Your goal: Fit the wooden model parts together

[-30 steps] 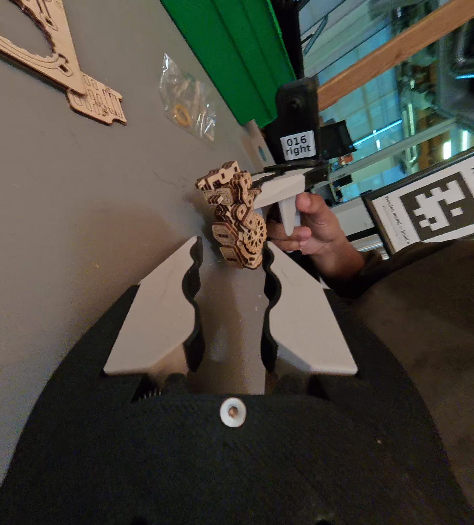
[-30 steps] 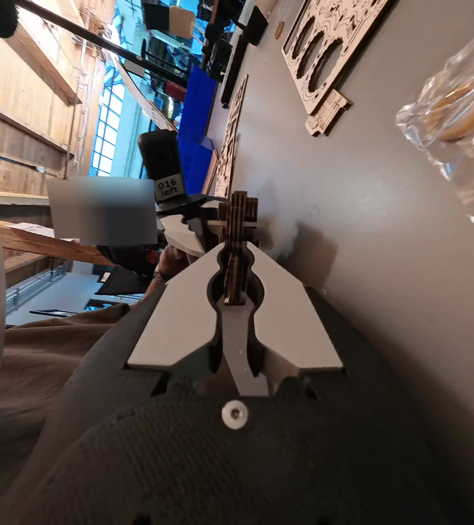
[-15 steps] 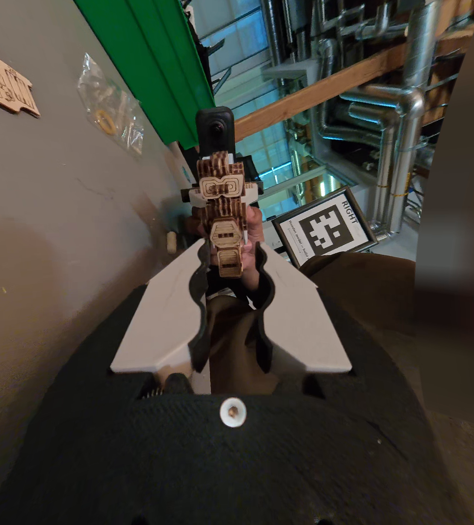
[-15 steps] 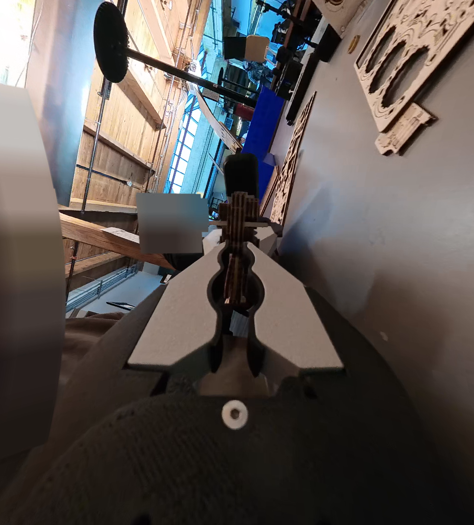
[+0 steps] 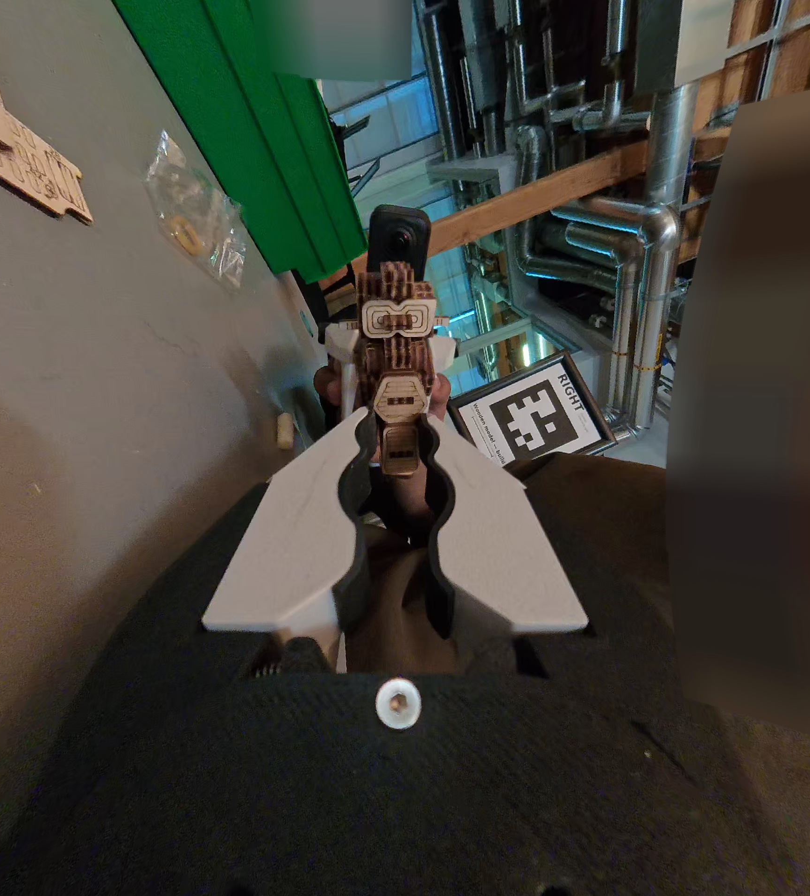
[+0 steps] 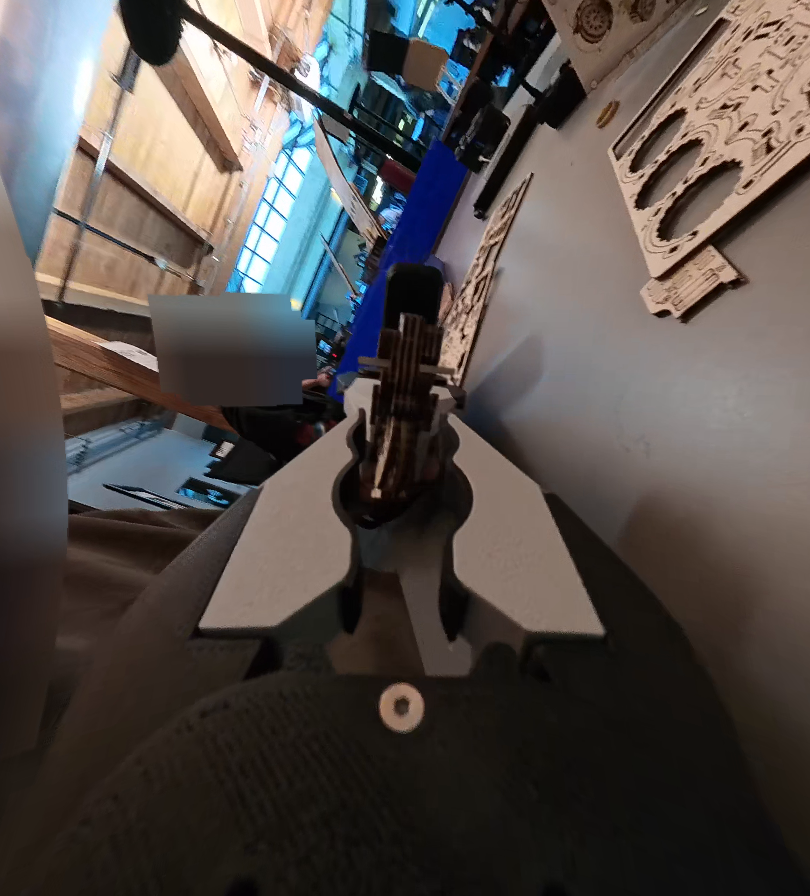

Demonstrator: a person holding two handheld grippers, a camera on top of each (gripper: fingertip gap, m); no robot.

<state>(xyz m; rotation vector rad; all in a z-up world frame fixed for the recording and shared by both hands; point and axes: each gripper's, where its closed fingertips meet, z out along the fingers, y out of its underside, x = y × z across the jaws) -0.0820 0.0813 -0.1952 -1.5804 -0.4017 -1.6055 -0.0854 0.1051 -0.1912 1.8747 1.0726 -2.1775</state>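
Observation:
A layered wooden model is held in the air between both grippers, which face each other. My left gripper is shut on the model's lower end, its fingertips pressing the small hexagonal plate. My right gripper surrounds the model's other end, its jaws slightly apart with narrow gaps on both sides. The right gripper's white fingers show behind the model in the left wrist view. The left gripper's fingers show beyond it in the right wrist view.
The grey table holds a small cut-out wooden piece and a clear plastic bag. A green panel and a framed marker sign stand behind. Wooden part sheets and a small piece lie on the table. The grippers are tip to tip, or close to it.
My left gripper moved in line with the model and closed on its lower end. My right gripper's jaws widened around the model. Both grippers lifted away from the table.

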